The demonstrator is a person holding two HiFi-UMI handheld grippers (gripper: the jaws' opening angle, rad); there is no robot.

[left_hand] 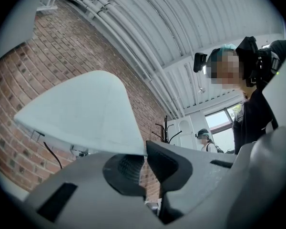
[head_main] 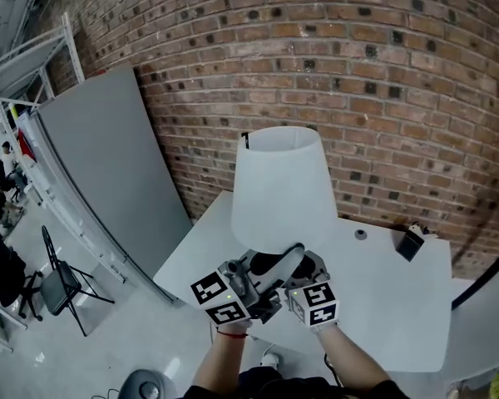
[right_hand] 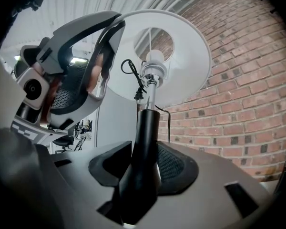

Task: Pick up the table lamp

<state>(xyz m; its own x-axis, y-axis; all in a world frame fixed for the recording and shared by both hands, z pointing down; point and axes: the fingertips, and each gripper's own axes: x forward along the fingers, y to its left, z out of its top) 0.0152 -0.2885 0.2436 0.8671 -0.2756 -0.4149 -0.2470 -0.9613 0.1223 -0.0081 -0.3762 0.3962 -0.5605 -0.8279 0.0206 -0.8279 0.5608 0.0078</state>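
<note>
The table lamp has a white cone shade (head_main: pixel 279 185) and a black stem (right_hand: pixel 144 142). It hangs above the white table (head_main: pixel 382 306). My right gripper (right_hand: pixel 143 168) is shut on the stem, just under the chrome socket and bulb (right_hand: pixel 155 57). A black cord (right_hand: pixel 131 68) loops beside the socket. My left gripper (left_hand: pixel 144 159) is shut on the lower rim of the shade (left_hand: pixel 81 113). In the right gripper view the left gripper (right_hand: pixel 102 56) pinches that rim at the upper left. In the head view both grippers sit close together under the shade, the left gripper (head_main: pixel 293 254) beside the right gripper (head_main: pixel 309 273). The lamp's foot is hidden.
A brick wall (head_main: pixel 382 73) stands right behind the table. A small black box (head_main: pixel 411 243) and a small grey knob (head_main: pixel 361 234) lie near the table's far edge. A grey panel (head_main: pixel 108 165) leans at the left, with a folding chair (head_main: pixel 62 285) on the floor.
</note>
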